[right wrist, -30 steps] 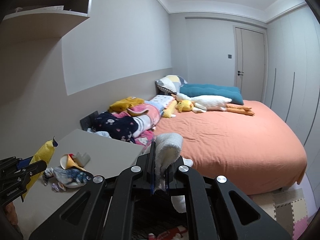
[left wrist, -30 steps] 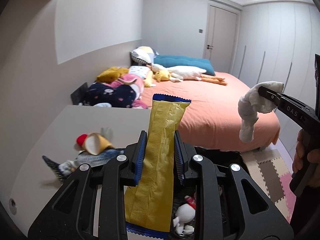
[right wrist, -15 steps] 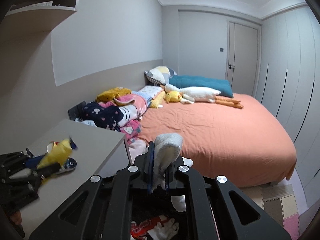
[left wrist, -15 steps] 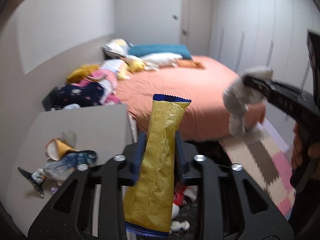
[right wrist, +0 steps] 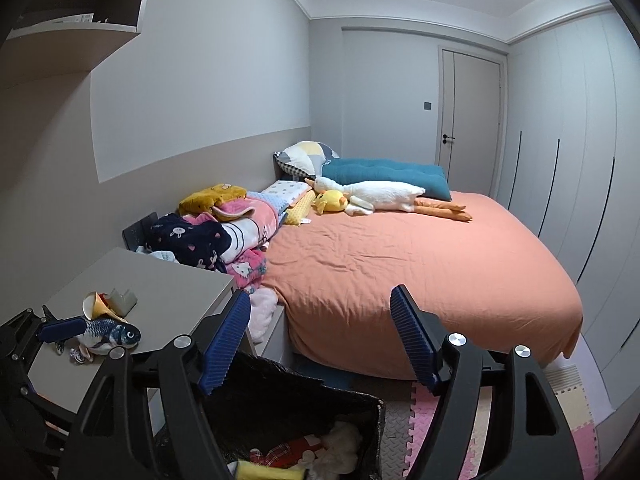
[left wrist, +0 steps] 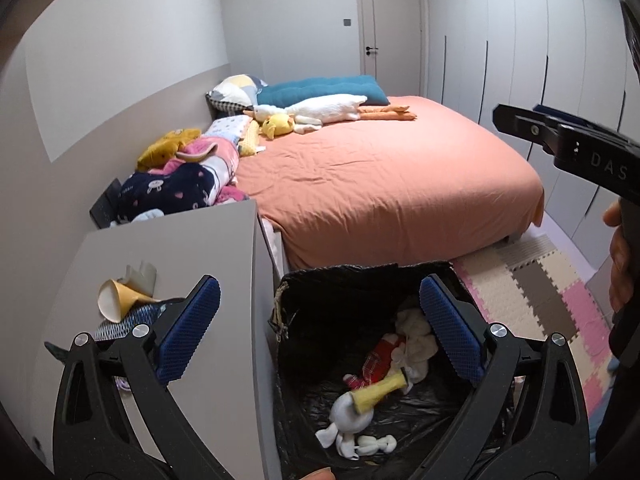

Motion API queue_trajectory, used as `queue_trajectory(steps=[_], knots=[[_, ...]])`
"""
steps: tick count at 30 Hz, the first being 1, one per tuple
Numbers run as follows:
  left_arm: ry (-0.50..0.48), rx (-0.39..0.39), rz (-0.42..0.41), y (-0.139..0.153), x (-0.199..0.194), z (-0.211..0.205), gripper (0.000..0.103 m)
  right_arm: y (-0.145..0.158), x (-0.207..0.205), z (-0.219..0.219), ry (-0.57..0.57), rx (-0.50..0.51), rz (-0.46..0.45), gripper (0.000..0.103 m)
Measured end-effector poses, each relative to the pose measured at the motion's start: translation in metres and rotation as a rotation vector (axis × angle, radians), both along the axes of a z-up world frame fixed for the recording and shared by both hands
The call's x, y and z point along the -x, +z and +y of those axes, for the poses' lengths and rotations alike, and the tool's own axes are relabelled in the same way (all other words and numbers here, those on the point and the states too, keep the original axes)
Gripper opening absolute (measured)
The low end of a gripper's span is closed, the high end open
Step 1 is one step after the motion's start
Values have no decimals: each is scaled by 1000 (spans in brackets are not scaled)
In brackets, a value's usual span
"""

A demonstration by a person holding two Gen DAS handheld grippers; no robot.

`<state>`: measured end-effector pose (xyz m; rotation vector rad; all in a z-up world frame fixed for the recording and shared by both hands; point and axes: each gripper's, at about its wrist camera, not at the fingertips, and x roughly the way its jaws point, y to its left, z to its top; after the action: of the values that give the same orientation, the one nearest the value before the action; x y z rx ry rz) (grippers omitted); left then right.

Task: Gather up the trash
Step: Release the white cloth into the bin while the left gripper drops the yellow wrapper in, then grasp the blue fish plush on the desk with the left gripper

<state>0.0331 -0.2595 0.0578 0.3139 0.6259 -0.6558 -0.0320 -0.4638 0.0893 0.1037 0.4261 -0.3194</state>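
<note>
Currently I see left gripper (left wrist: 320,316) spread, holding nothing | right gripper (right wrist: 320,336) spread, holding nothing | yellow wrapper (left wrist: 378,390) lying inside bin (left wrist: 340,276), beside table's (left wrist: 224,264) right edge.

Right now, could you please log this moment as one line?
left claw: open | right claw: open | yellow wrapper: in bin | cone: on table

We see the yellow wrapper (left wrist: 378,391) lying tilted inside the black-lined trash bin (left wrist: 332,280), among a white cloth (left wrist: 414,334) and red scraps (left wrist: 374,362). On the grey table (left wrist: 200,248), a yellow paper cone (left wrist: 116,300) lies tipped over against a blue fish toy (right wrist: 108,330).
</note>
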Motion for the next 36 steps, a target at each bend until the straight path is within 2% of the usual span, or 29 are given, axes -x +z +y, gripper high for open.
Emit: queue_trajectory(steps=[10, 19, 36], knots=[[35, -9, 14, -7, -6, 17, 97, -3, -11, 16, 34, 9, 19, 73], [99, -7, 48, -16, -23, 43, 97, -14, -37, 39, 83, 6, 55, 74], [281, -23, 103, -40, -66, 115, 97, -40, -90, 84, 184, -22, 108, 74]])
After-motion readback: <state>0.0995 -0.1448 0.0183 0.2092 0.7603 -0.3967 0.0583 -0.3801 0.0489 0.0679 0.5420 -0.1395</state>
